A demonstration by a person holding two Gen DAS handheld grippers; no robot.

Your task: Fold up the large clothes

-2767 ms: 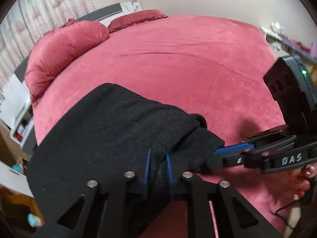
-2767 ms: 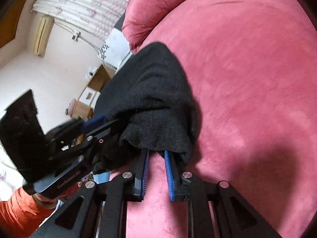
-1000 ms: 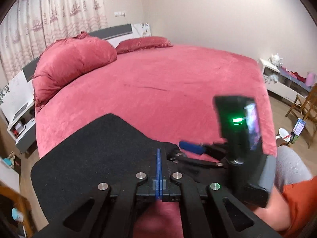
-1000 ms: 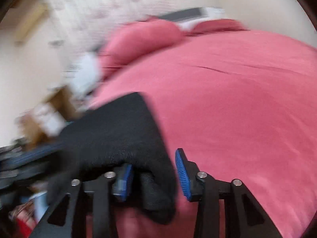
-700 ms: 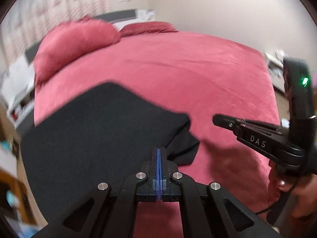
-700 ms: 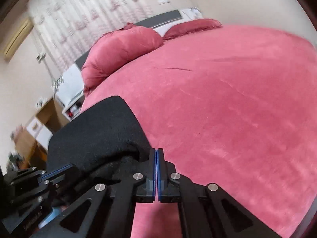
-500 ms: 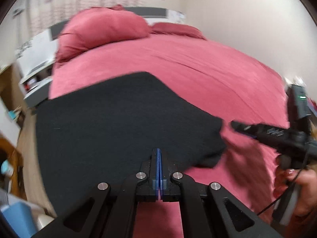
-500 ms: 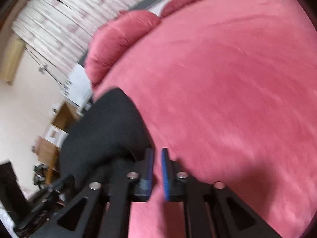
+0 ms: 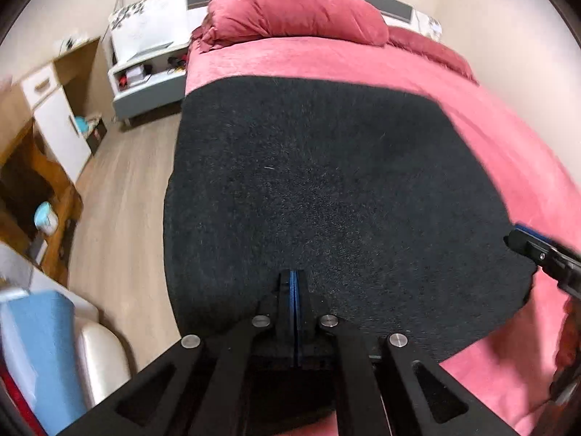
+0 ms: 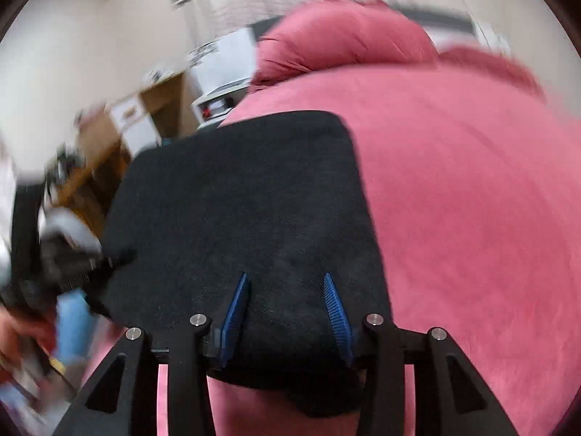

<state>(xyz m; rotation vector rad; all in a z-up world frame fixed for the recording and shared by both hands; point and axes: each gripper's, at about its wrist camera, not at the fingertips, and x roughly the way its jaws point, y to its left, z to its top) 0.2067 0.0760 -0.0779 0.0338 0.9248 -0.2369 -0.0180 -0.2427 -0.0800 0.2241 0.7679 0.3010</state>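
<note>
A black garment (image 9: 326, 181) lies folded flat on the red bed (image 9: 515, 152), next to the bed's left edge. My left gripper (image 9: 294, 283) hovers over its near edge, the blue pads all but together and just starting to part, with nothing between them. The tip of the right gripper (image 9: 526, 241) shows at the garment's right corner. In the blurred right wrist view, my right gripper (image 10: 287, 301) sits over the near right edge of the garment (image 10: 247, 200). Its jaws are opening; cloth lies between the pads, unpressed. The left gripper (image 10: 80, 265) is a blur at the left.
Red pillows (image 9: 297, 11) pile at the head of the bed. A white nightstand (image 9: 145, 65) and wooden cabinets (image 9: 54, 109) stand left of the bed across a strip of wood floor (image 9: 120, 218). A blue-and-white object (image 9: 40, 345) sits near left.
The bunched garment was let go and now lies flat. My left gripper swung left toward the bed's edge, still shut. The right gripper's jaws went from shut to spread over the garment's edge.
</note>
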